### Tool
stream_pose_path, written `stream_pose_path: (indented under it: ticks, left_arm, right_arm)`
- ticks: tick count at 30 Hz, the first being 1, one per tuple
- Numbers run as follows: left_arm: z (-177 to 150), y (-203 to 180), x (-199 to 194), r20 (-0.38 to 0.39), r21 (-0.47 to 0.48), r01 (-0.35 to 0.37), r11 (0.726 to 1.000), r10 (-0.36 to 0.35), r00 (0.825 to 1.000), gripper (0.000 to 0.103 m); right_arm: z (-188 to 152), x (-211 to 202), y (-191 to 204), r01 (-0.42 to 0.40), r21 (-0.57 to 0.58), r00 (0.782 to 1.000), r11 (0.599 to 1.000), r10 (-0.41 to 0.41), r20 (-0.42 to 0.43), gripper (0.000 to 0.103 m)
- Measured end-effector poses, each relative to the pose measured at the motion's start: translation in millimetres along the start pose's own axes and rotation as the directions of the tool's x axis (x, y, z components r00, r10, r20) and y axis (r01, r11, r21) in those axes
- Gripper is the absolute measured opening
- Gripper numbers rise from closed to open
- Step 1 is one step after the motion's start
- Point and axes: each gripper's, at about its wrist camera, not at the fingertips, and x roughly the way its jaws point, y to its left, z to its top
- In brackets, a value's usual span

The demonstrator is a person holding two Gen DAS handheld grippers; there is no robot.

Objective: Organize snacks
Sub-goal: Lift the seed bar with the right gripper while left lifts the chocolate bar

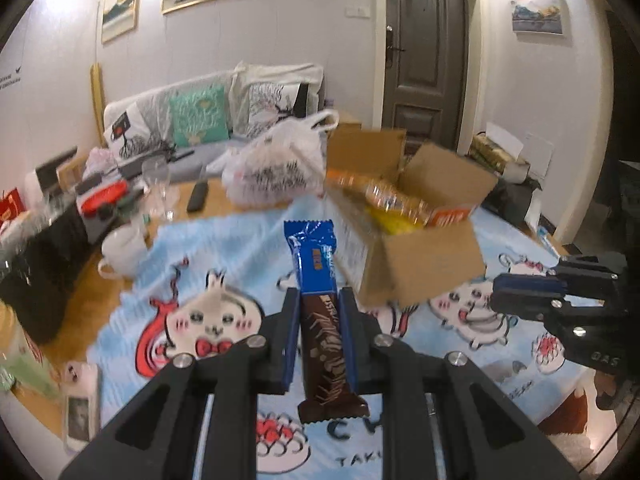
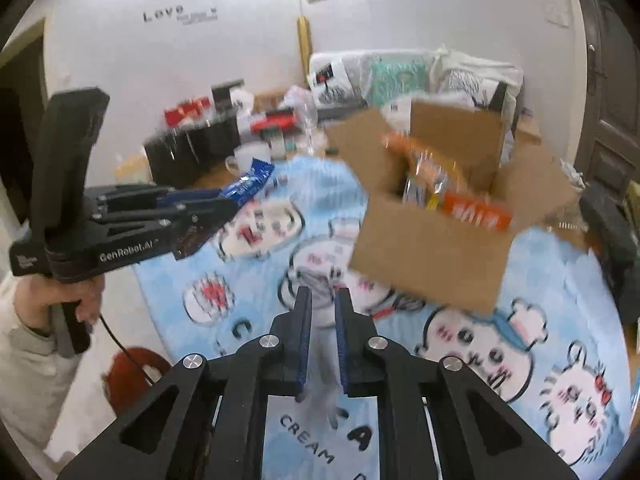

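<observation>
My left gripper (image 1: 319, 292) is shut on a long blue and brown chocolate bar (image 1: 318, 280) and holds it above the blue cartoon tablecloth (image 1: 224, 256), pointing toward an open cardboard box (image 1: 416, 264). The box holds several orange and yellow snack packs (image 1: 396, 200). In the right wrist view the left gripper (image 2: 224, 208) with the bar (image 2: 250, 184) is at the left and the box (image 2: 432, 256) is ahead to the right. My right gripper (image 2: 323, 294) has its jaws close together with only the cloth showing between them; it also shows at the right of the left wrist view (image 1: 498, 292).
A white plastic bag (image 1: 276, 168), a remote (image 1: 198, 196), glasses (image 1: 160, 188) and a white mug (image 1: 124, 250) stand at the back of the table. Black containers (image 2: 192, 152) and red packs (image 2: 186, 112) crowd the left side. A sofa (image 1: 192, 120) lies behind.
</observation>
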Motion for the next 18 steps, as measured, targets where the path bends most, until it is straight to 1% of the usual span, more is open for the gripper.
stream_pose_path:
  ticks: [2,3,6,7,8,9,10,11,12,14,15,16,17,18]
  left_arm:
    - [7.5,-4.2,3.1,0.0,0.014,0.001,1.0,-0.001,1.0,0.017]
    - [7.5,-4.9,5.6,-0.006,0.013,0.004,1.0,-0.004,1.0,0.017]
    - [-0.9,-4.3,16.5,-0.032,-0.007,0.018,1.0,-0.019,0.999,0.017]
    - [-5.3,-3.2,20.9,-0.045,-0.015,0.021,1.0,-0.022,0.999,0.017]
    - [-10.3,-3.1,25.2,-0.058,-0.018,0.025,1.0,-0.026,0.998,0.017]
    - [-15.0,-3.6,28.6,-0.069,-0.018,0.031,0.999,-0.032,0.997,0.017]
    - [-20.5,-3.5,32.7,-0.084,-0.021,0.036,0.999,-0.038,0.996,0.017]
    - [-24.4,-3.8,36.0,-0.092,-0.024,0.037,0.999,-0.039,0.995,0.017]
    - [-27.9,-3.7,38.7,-0.098,-0.029,0.038,0.999,-0.041,0.994,0.017]
    - [-34.7,-1.9,43.5,-0.111,-0.044,0.042,0.998,-0.047,0.993,0.017]
    - [-37.4,-1.9,45.2,-0.116,-0.048,0.044,0.998,-0.049,0.992,0.017]
    - [-40.1,-1.8,47.0,-0.121,-0.051,0.044,0.998,-0.05,0.991,0.017]
    - [-42.0,-1.1,48.0,-0.124,-0.052,0.045,0.998,-0.051,0.991,0.017]
    - [-43.7,-1.0,49.2,-0.128,-0.054,0.046,0.997,-0.053,0.99,0.017]
  right_arm:
    - [7.5,-5.6,-2.5,0.051,-0.026,0.999,0.998,-0.051,0.011,0.01]
    - [8.3,-1.2,-5.6,0.067,-0.029,0.998,0.997,-0.067,-0.013,0.01]
    - [-8.0,18.7,-13.7,0.054,0.0,0.994,0.999,-0.054,-0.097,0.011]
    - [-17.6,26.1,-14.3,0.052,0.003,0.991,0.999,-0.051,-0.12,0.019]
    - [-26.4,32.3,-13.9,0.027,-0.002,0.991,1.0,-0.027,-0.135,0.033]
    - [-36.3,37.6,-14.4,-0.02,-0.007,0.989,1.0,0.019,-0.148,0.038]
    - [-42.8,43.0,-12.3,-0.065,-0.019,0.985,0.998,0.061,-0.16,0.04]
    - [-50.3,49.1,-10.7,-0.122,-0.041,0.976,0.992,0.112,-0.185,0.041]
    - [-56.1,53.9,-8.9,-0.161,-0.06,0.966,0.985,0.145,-0.215,0.042]
    - [-69.8,62.3,-3.1,-0.219,-0.104,0.943,0.97,0.183,-0.277,0.045]
    - [-75.0,63.6,0.9,-0.214,-0.127,0.943,0.969,0.171,-0.285,0.046]
    - [-78.9,62.8,3.6,-0.191,-0.169,0.954,0.967,0.142,-0.265,0.054]
    - [-80.6,64.0,3.0,-0.177,-0.189,0.957,0.966,0.124,-0.263,0.059]
    - [-82.1,66.7,2.8,-0.164,-0.201,0.956,0.966,0.105,-0.273,0.061]
